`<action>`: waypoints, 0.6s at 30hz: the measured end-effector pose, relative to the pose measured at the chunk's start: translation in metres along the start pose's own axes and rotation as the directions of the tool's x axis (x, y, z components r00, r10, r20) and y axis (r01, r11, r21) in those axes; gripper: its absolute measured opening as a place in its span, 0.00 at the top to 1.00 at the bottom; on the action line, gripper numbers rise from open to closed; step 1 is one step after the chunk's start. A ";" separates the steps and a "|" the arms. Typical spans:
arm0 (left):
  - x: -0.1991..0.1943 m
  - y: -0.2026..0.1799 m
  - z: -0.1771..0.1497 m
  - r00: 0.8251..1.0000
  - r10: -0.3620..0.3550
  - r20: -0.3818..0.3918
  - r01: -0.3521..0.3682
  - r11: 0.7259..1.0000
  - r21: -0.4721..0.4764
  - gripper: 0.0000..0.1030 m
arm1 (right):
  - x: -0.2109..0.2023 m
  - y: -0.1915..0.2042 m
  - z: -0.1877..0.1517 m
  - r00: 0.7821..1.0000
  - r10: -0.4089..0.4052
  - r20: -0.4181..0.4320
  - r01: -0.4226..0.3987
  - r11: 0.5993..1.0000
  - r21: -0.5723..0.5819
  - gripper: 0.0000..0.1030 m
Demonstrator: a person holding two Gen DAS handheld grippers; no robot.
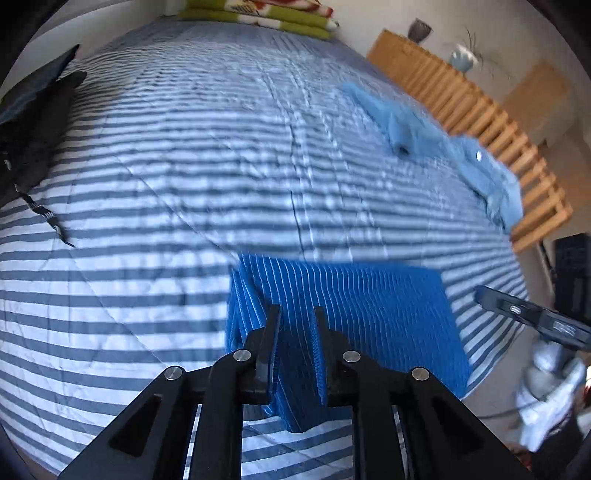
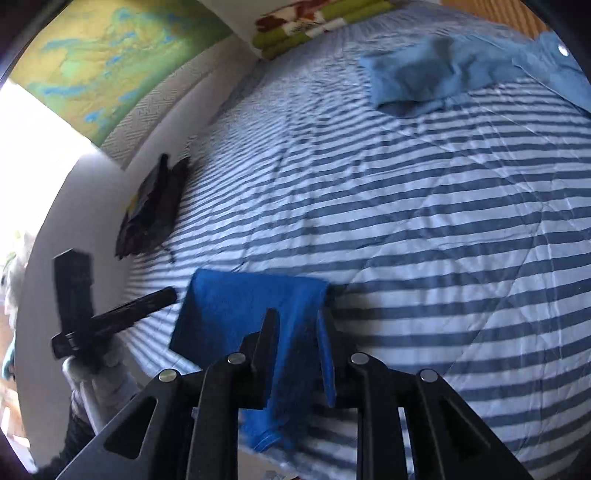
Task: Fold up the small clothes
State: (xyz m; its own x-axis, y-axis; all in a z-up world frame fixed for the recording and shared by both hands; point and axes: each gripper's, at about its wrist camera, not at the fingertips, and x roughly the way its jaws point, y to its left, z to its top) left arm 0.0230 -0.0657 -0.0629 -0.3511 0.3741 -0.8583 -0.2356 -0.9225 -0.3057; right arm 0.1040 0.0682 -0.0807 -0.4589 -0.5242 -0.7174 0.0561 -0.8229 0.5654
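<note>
1. I see the bright blue ribbed garment (image 1: 354, 306) folded into a rectangle on the striped bedcover (image 1: 155, 177), near the bed's front edge.
2. My left gripper (image 1: 297, 314) stands over the garment's near left part. Its jaws are slightly parted, with blue cloth running up between them; the pads do not appear to press on it.
3. My right gripper (image 2: 295, 317) stands over the same garment (image 2: 236, 306) at its right edge. Its jaws are likewise slightly parted, and a fold of cloth hangs between them, loose as far as I can tell.
4. In the right wrist view, the left gripper (image 2: 110, 310) sits just beside the garment's left edge.
5. A light blue garment (image 1: 443, 144) lies crumpled at the far right of the bed.
6. A dark garment (image 2: 151, 210) lies at the left edge, by the wall.
7. A green patterned blanket (image 1: 258, 14) lies folded at the far end.
</note>
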 end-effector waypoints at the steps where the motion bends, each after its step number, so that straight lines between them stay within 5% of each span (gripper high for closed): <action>1: 0.007 0.002 -0.002 1.000 0.019 -0.012 -0.019 1.000 -0.003 0.85 | 0.004 0.009 -0.011 1.000 0.004 -0.019 -0.004 1.000 -0.026 0.81; 9: 0.019 0.035 0.000 0.992 0.124 -0.034 -0.126 0.990 -0.055 0.82 | 0.044 0.011 -0.057 0.975 -0.125 -0.183 0.099 0.984 -0.146 0.81; 12: -0.003 0.046 -0.001 0.997 0.074 0.001 -0.074 0.993 -0.093 0.71 | 0.024 0.009 -0.046 0.986 -0.116 -0.123 0.098 0.985 -0.140 0.75; 14: -0.009 0.046 -0.004 0.998 0.062 0.005 -0.061 0.994 -0.091 0.57 | 0.018 0.006 -0.038 0.990 -0.122 -0.075 0.113 0.987 -0.118 0.50; 18: 0.002 0.037 -0.013 0.999 0.034 -0.037 -0.036 0.998 -0.058 0.41 | 0.033 -0.003 -0.024 0.991 -0.101 -0.082 0.095 0.993 -0.070 0.46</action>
State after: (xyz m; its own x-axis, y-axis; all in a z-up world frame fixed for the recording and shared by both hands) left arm 0.0251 -0.0998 -0.0811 -0.3251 0.3386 -0.8829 -0.1702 -0.9394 -0.2976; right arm 0.1098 0.0482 -0.1158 -0.3878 -0.4546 -0.8018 0.0744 -0.8825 0.4643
